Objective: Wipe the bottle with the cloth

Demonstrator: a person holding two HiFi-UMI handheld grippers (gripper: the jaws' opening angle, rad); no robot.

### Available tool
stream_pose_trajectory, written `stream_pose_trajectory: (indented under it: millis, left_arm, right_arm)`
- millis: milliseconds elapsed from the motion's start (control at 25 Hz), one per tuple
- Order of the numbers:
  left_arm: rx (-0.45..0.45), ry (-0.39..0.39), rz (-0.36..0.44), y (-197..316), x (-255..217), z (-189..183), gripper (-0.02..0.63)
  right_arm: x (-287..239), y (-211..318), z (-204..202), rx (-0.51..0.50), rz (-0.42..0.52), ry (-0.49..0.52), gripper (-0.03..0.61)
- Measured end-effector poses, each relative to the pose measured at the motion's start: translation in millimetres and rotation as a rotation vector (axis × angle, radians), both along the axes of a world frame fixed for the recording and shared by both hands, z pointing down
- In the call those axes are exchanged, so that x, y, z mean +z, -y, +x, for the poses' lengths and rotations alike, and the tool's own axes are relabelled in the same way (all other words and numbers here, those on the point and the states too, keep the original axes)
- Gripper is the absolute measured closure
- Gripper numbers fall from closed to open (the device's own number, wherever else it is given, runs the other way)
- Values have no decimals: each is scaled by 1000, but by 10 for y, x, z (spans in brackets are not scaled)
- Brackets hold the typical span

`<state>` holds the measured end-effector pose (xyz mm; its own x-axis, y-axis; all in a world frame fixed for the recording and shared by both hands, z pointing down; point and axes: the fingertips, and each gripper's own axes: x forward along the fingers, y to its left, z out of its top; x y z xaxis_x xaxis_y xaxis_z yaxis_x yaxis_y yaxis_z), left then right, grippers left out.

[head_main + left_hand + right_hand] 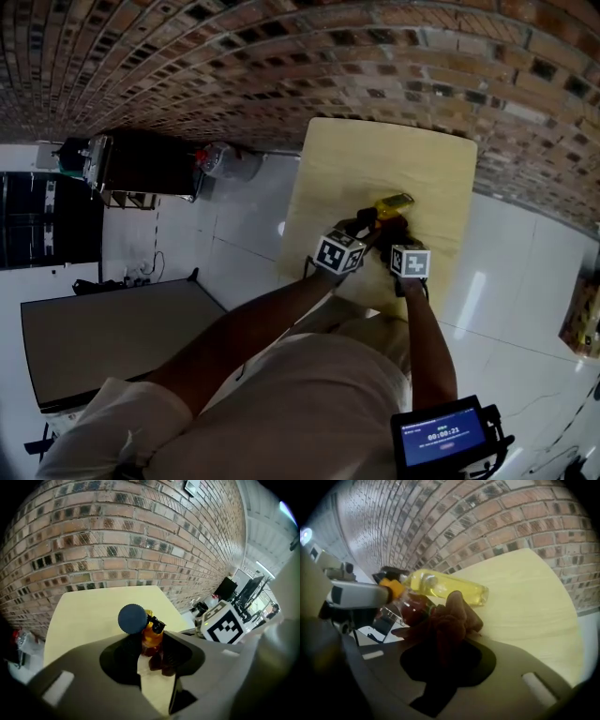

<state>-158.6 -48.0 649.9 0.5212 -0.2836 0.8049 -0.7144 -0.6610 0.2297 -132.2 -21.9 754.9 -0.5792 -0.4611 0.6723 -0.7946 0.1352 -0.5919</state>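
**Two claws closed, cloth right at the bottle**

Both of your grippers are low over the light wooden table, close together, with the brick wall behind.

Your left gripper is clamped on the small bottle. The jaws pinch its dark red body, and the orange neck and round blue cap stick out past the fingertips. From your right gripper view the bottle runs at a slant, neck toward the left claw.

Your right gripper has its jaws closed on the cloth, a dark red bunch squeezed between the fingers. Its folds bulge out in front and sit right up against the red body of the small bottle. Whether they actually press on it, you can't quite tell.

One more thing on the table: a yellow bottle lies on its side just beyond the cloth, toward the wall, and neither claw is on it. The right gripper's marker cube shows just beside your left claw.
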Motion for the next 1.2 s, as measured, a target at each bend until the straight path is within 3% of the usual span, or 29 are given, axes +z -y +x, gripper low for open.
stream_pose_trajectory:
  millis: [80,160,240,360,560,640,760,960,1120,1200]
  left_arm:
    - [11,1,0,8,-3,-3,455]
    - [52,6,-9,-15,15,-13,454]
    - [137,8,-10,-42,-5,12,454]
    - [300,8,-12,-82,-52,50,454]
    - [479,14,-54,-134,-52,62,453]
    - [537,9,-64,-155,-58,86,453]
    - [595,-1,-76,-171,-52,101,453]
    - [592,-36,-81,-140,-87,85,454]
    - [576,-42,-75,-146,-69,119,453]
    - [565,-43,-70,-166,-62,133,451]
  right_arm:
    - [134,-12,-28,-67,-68,-7,511]
    - [142,-4,37,-100,-76,3,511]
    - [-3,35,194,-74,-35,51,511]
    - [-326,90,332,-36,49,197,511]
    - [-1004,258,259,-106,234,316,511]
    - [-1157,374,226,-101,263,332,511]
    - [-1134,490,189,-92,247,319,511]
    - [-1039,597,243,-20,227,310,511]
    - [-814,604,427,83,244,94,511]
    - [-680,520,462,128,212,38,511]
